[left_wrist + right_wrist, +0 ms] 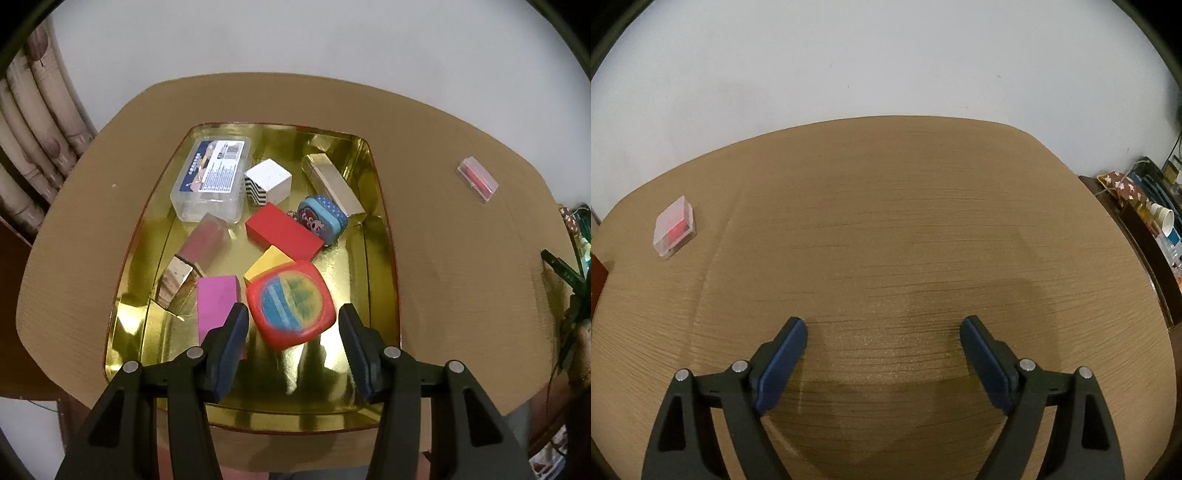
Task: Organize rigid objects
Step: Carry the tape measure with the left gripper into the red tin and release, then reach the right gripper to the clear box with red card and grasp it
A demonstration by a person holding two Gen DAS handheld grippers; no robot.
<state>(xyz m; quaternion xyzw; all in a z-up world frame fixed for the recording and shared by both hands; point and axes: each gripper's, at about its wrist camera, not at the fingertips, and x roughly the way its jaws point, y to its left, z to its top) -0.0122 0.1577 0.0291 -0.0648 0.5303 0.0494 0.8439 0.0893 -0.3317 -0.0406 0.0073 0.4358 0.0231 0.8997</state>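
Left gripper [291, 317] spread wide, holding nothing, poised above the near end of the gold tray [380, 258] on the tan table [461, 258]. Red tin [290, 303] with a blue and yellow lid lying just beyond and between the blue pads [231, 347], apart from both.

Inside the tray, near to far:
- pink block [216, 301] left of the tin, partly behind the left finger;
- yellow block [267, 263] tucked under the tin's far edge;
- red block [282, 232] in the middle, touching the yellow one;
- clear box with a dark red insert [207, 240] at the left, a mirrored piece [177, 277] at its near end;
- small blue tin [322, 218] beside the red block;
- gold bar [332, 182] along the right wall;
- white cube with black stripes [267, 181];
- large clear case with a blue label [212, 179] at the far left.

Small clear case with red contents [477, 178] alone on the table, well right of the tray.

Right gripper [884, 328] also released, empty, over bare table [905, 240]. Same small case [675, 230] far off to its left.
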